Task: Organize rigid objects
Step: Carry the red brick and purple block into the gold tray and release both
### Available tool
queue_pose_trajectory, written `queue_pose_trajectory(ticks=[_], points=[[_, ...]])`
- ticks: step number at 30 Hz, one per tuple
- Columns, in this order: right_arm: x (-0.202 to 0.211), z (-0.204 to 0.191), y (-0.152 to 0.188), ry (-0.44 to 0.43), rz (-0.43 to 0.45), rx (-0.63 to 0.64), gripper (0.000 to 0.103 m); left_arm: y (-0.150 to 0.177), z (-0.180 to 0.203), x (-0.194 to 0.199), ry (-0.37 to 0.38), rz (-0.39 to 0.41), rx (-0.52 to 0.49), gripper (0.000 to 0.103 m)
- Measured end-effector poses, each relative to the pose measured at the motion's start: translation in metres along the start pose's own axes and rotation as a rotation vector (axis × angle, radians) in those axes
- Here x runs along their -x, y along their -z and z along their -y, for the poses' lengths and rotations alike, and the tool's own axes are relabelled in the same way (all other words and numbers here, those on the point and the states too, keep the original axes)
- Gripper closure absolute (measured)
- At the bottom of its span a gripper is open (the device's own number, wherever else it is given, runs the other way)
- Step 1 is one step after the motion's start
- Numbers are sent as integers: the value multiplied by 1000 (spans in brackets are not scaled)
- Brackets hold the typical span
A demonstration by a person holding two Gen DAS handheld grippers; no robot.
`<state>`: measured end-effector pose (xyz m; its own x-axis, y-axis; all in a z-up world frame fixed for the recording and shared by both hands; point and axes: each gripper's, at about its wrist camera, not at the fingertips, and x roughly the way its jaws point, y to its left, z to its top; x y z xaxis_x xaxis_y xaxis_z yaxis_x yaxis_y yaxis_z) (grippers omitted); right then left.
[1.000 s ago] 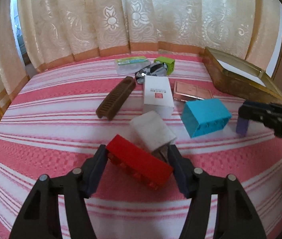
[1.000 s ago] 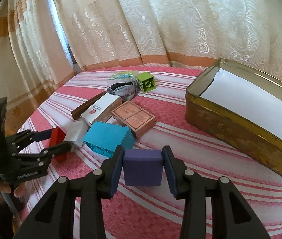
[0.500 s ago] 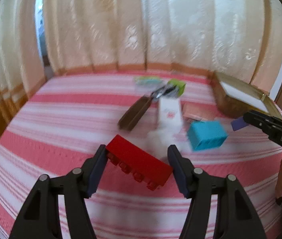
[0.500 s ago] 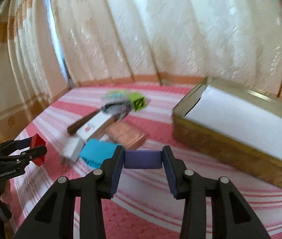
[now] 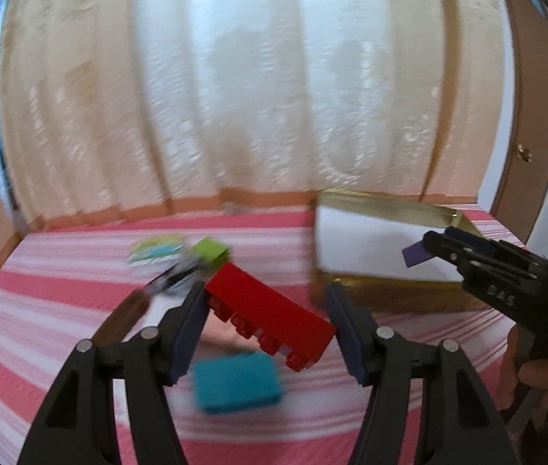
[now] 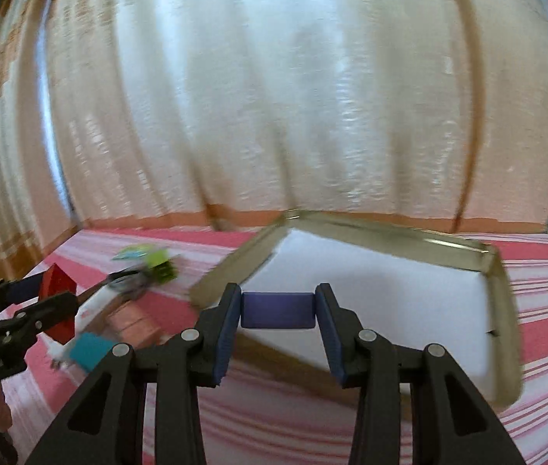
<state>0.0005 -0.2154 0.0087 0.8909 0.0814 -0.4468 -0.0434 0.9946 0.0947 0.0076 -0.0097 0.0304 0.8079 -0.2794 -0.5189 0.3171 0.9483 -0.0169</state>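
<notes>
Left gripper (image 5: 268, 316): pinching a long red studded plastic brick (image 5: 270, 312), held slantwise in the air above the pink-and-white striped cloth (image 5: 60, 294).
Right gripper (image 6: 278, 310): clamped on a small flat purple block (image 6: 277, 310), level, at the near wall of the open brass-coloured tin with white lining (image 6: 390, 298).
Step, as I judge it: carrying both pieces to the tin.
Doing it well: clear the rim before lowering; set the purple block flat on the lining, then release; bring the red brick in beside it, arms uncrossed.
Left on cloth: teal block (image 5: 237, 381), lime-green block (image 5: 212, 252), white carton (image 6: 93, 304).
Hard to read: motion blur smears the pile; dark item by the green block unidentifiable; tin's near corner hidden behind the fingers.
</notes>
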Motion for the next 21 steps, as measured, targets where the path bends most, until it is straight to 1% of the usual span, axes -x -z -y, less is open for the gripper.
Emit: queue_pose_trajectory(ticks=[3, 6, 9, 13, 17, 21], points=[[-1, 23, -5, 69, 4, 0, 60, -9, 26, -12, 36, 12, -25, 41], [-2, 46, -8, 104, 7, -36, 60, -16, 50, -24, 72, 13, -44, 41], [-4, 59, -11, 143, 14, -33, 60, -21, 70, -35, 99, 15, -57, 41], [-7, 71, -11, 183, 7, -18, 60, -27, 92, -53, 108, 7, -70, 41], [-10, 86, -11, 211, -4, -42, 60, -31, 110, -70, 106, 0, -93, 41], [-13, 96, -9, 222, -21, -71, 60, -31, 121, -87, 121, -21, -90, 41]])
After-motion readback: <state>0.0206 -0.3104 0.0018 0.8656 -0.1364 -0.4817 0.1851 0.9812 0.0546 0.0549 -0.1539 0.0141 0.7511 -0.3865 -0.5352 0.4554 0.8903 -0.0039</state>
